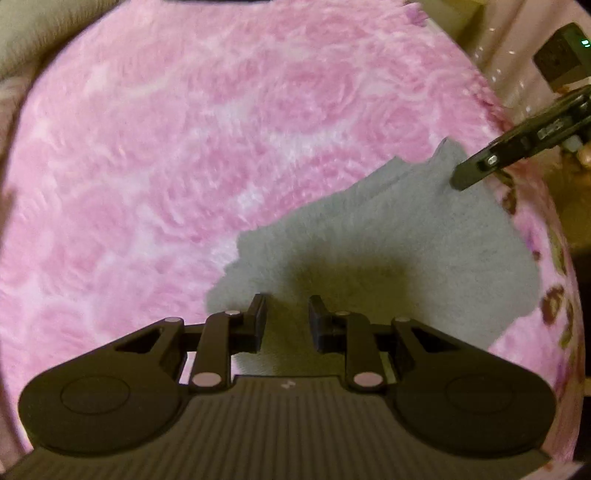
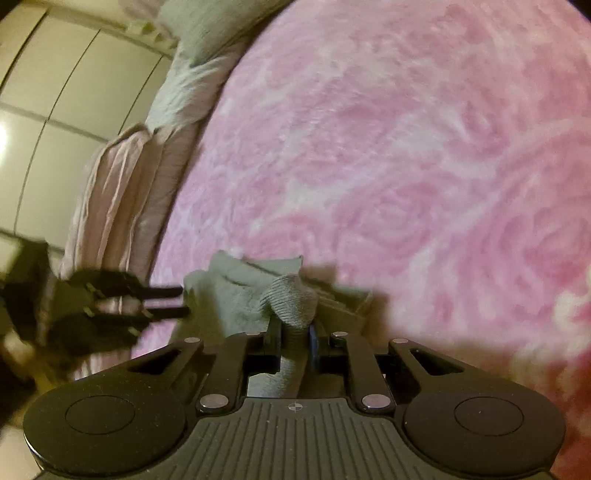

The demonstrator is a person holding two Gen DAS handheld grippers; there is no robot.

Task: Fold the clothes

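A small grey garment [image 1: 406,251] lies on a fluffy pink rose-pattern blanket [image 1: 184,147]. My left gripper [image 1: 287,314] hovers open over the garment's near edge, with nothing between its fingers. In the same view the right gripper [image 1: 460,179] reaches in from the right and meets the garment's far corner. In the right wrist view my right gripper [image 2: 294,328] is shut on a ribbed grey fold of the garment [image 2: 240,291], which bunches up ahead of the jaws. The left gripper [image 2: 184,302] appears blurred at the left, touching the cloth's edge.
The blanket [image 2: 406,166] covers a bed. Striped pink bedding [image 2: 110,192] and a grey-green pillow [image 2: 207,33] lie along its far left side, with white wardrobe doors [image 2: 55,92] behind. A dark box with a green light [image 1: 565,55] sits at the upper right.
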